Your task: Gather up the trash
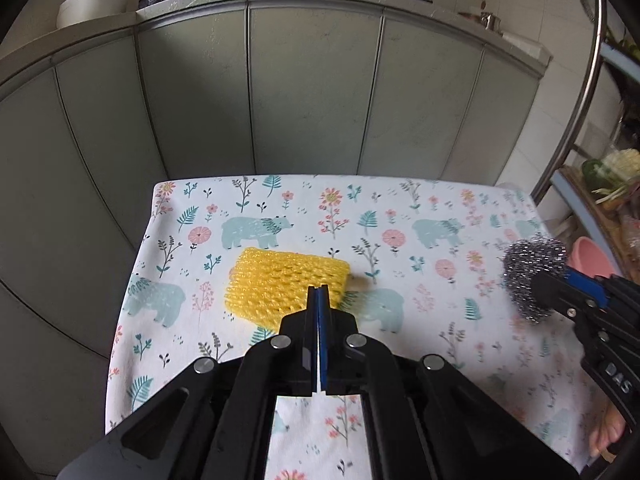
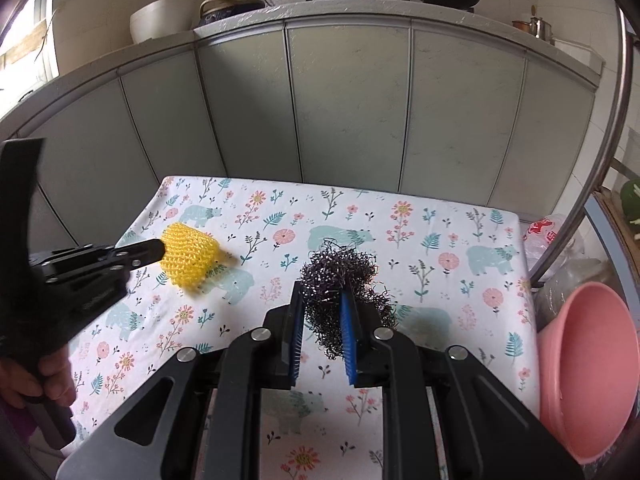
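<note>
I work over a small table draped in a white cloth printed with bears and flowers (image 2: pixel 440 232), its far edge against grey cabinet doors (image 1: pixel 312 92). Past the cloth's right edge sits a pink plastic basin (image 2: pixel 588 364), which I judge the likely place for the trash; a curved steel rail (image 2: pixel 600 152) rises near it and could catch my right wrist on the way.

My left gripper (image 1: pixel 319 292) is clenched fully, pinching the near edge of a yellow foam fruit net (image 1: pixel 280 280) over the cloth's left half. I judge it feather-light, soft and springy, so an edge pinch should hold it, though it may flop.

My right gripper (image 2: pixel 324 304) is grasping a dark tangled steel-wool scourer (image 2: pixel 340 264) over the middle of the cloth. It seems light and compressible; its loose strands could snag the pads, so I hold its bulk.
</note>
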A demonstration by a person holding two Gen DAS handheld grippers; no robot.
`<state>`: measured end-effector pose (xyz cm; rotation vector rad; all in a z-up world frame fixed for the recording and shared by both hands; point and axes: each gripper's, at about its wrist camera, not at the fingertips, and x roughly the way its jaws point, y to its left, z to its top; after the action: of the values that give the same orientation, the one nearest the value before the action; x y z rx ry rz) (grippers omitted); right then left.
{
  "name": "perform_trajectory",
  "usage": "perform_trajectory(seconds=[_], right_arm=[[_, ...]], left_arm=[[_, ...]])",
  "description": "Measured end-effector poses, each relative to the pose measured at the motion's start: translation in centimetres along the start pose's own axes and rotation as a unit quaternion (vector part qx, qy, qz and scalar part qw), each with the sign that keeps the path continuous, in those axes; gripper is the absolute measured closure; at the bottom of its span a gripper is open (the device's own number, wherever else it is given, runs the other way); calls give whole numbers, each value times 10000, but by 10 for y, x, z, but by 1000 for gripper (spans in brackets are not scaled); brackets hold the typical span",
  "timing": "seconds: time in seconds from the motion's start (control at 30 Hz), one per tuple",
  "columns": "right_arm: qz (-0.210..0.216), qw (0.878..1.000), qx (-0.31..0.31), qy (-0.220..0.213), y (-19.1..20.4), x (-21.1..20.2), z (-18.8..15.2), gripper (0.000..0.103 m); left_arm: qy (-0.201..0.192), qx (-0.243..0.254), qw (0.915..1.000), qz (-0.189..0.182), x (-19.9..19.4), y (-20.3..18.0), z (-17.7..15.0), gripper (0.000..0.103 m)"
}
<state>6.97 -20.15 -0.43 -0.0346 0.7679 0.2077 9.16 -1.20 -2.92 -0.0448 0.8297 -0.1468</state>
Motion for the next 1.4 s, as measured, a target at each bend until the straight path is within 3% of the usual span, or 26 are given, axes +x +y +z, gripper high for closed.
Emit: perform_trajectory(seconds=[0.27,0.33,0.37,0.4,0.43,0.63,0.87,0.93,1.0,1.1,1.4], right_arm=[[47,9998,170,-90,-9,-18,-9,86],[36,9998,161,-69,-10,-21,-12,86],[22,9998,168,-65,-12,-21,-13,86],[18,9998,183,-57,-13,-21,-13,86],[8,9998,206,-43,-14,-21,-13,86],[-136,9993,341,24,-24,-17,-11,86],[-294,9985,468,20,-34,-18,-11,86],[-302,9982,514,29,-36,-17,-12,86],[-302,9981,534,31,-38,-17,-12,86],[-293,9980,558,21,-39,-18,-13,86],[-352,9977,575,-101,-40,-27,-15,86]], left_arm=[[-203,-92,9994,-256,-39,-3,1,102],[-125,-254,9994,-213,-33,1,4,95],[-97,-282,9994,-197,-29,1,5,79],[-97,-276,9995,-154,-25,1,6,57],[-140,-178,9997,-82,-19,-4,7,53],[223,390,9979,467,29,-26,11,53],[468,536,9943,796,58,-27,2,54],[403,615,9933,891,58,-28,0,62],[358,610,9938,858,57,-27,-1,83],[319,475,9955,761,51,-24,0,93],[51,417,9976,555,16,-34,1,95]])
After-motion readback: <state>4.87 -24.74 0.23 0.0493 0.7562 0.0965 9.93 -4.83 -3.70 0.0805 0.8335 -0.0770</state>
